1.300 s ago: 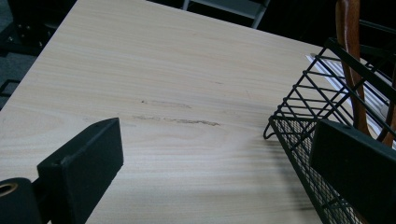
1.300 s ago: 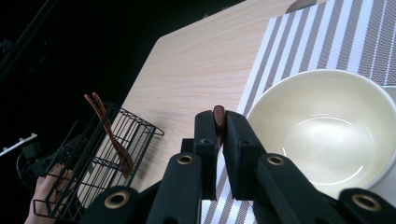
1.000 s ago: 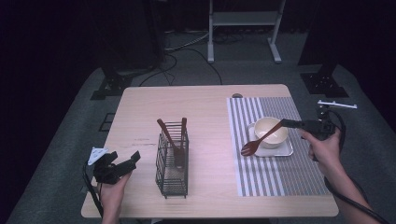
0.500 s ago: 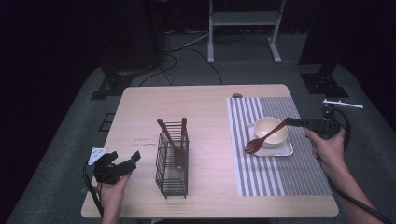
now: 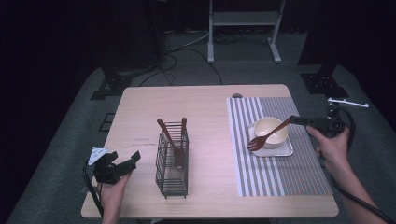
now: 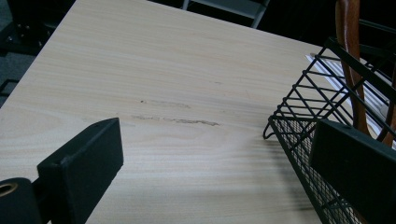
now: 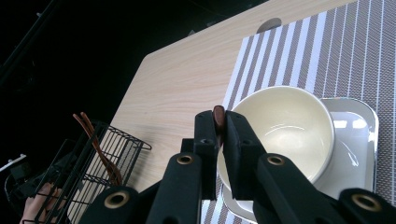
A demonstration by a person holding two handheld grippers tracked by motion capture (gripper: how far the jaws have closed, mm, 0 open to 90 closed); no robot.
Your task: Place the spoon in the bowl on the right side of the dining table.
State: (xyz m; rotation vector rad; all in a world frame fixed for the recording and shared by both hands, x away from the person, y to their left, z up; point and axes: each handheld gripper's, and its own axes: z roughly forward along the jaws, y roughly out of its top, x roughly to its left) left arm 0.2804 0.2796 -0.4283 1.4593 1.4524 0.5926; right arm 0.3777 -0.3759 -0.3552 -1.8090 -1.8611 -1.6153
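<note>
A brown wooden spoon [image 5: 267, 134] slants across the cream bowl [image 5: 273, 135], its head low over the left edge of the small metal tray [image 5: 286, 151]. My right gripper [image 5: 295, 120] is shut on the spoon's handle end; in the right gripper view the handle tip [image 7: 218, 115] is pinched where the right gripper [image 7: 219, 125] closes, above the bowl [image 7: 285, 133]. My left gripper [image 5: 126, 164] stands open near the table's front left, beside the black wire basket [image 5: 172, 163]. The left gripper [image 6: 219, 158] has nothing between its jaws.
The wire basket [image 6: 322, 107] holds two upright wooden utensils [image 5: 169, 136]. A striped placemat [image 5: 280, 177] lies under the tray on the table's right half. Bare wood [image 5: 177, 105] stretches behind and left of the basket. Stands and cables sit on the floor behind.
My right gripper has shifted slightly to the right with the spoon, drawing the spoon head closer to the tray. The left gripper has not moved.
</note>
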